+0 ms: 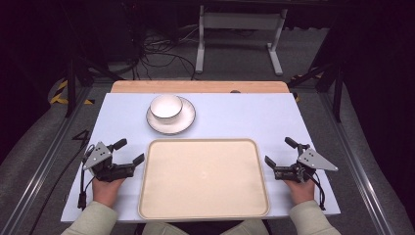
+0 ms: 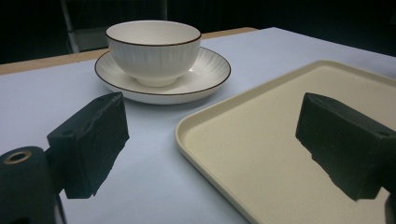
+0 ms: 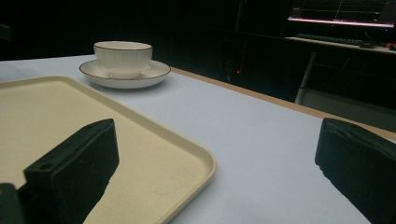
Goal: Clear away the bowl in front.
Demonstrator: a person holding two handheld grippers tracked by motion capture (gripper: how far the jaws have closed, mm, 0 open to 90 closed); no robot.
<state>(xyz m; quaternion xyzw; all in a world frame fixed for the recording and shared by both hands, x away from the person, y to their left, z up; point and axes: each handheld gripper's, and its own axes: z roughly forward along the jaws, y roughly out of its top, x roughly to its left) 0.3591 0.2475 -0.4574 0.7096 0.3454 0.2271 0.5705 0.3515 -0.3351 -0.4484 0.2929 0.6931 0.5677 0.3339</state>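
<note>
Two pairs of black jaws are standing wide apart with nothing between them. In the high view the left gripper (image 1: pixel 128 152) is resting at the left edge of the cream tray (image 1: pixel 203 211), with the person's left hand (image 1: pixel 107 188) holding it from below, and the right gripper (image 1: pixel 280 151) is sitting at the tray's right edge, held by the right hand (image 1: pixel 300 188). Both grippers are pointing inward and slightly away from the person. In the left gripper view one jaw is hovering over the pale tabletop (image 2: pixel 37 102) and the other over the tray's near corner; in the right gripper view one jaw is hanging over the tray and the other over bare tabletop. Beyond the tray's far edge, a white bowl (image 1: pixel 166 107) with a dark rim is sitting upright in the middle of a white plate (image 1: pixel 183 124), well apart from both grippers. A wooden strip (image 1: pixel 199 86) is running along the far side of the table.
</note>
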